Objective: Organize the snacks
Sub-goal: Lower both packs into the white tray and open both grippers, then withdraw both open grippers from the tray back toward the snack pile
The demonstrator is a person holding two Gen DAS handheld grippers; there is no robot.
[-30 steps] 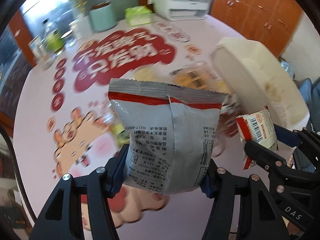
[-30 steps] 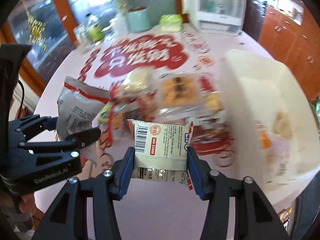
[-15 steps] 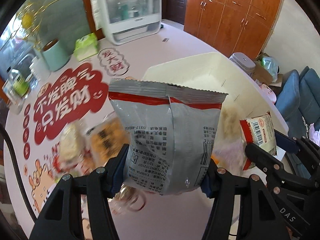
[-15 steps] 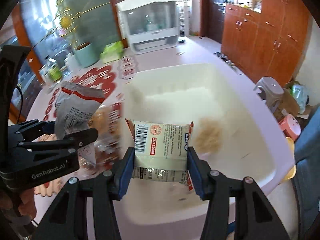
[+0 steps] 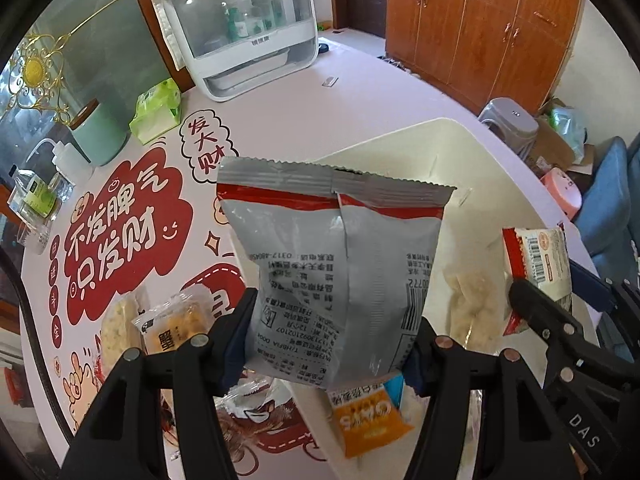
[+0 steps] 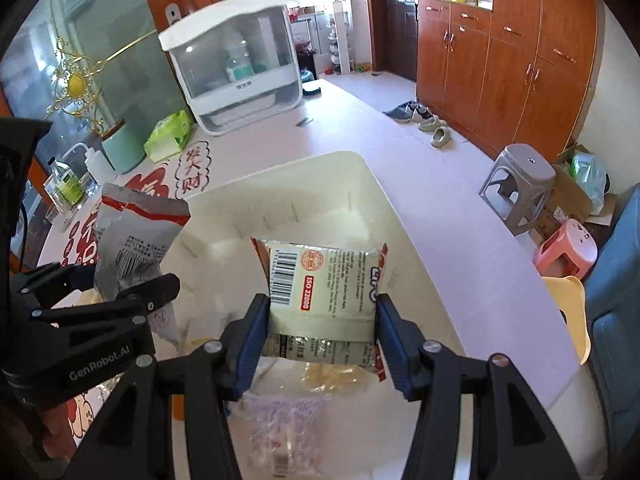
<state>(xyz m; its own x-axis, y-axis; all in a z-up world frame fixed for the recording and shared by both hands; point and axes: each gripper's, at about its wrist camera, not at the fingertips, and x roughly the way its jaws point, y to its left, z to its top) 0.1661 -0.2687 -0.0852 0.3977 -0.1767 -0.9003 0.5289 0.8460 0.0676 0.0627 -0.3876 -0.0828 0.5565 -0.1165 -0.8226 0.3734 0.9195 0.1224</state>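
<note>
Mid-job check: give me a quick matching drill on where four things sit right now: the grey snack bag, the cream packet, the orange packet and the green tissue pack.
Things:
1. grey snack bag
2. cream barcode packet
3. orange packet
4. green tissue pack

Places:
A. lying in the white bin
B. clamped in the right gripper
C. on the table beside the mint canister
D. clamped in the left gripper

Pairs: 1-D, 2-B, 3-A, 4-C
</note>
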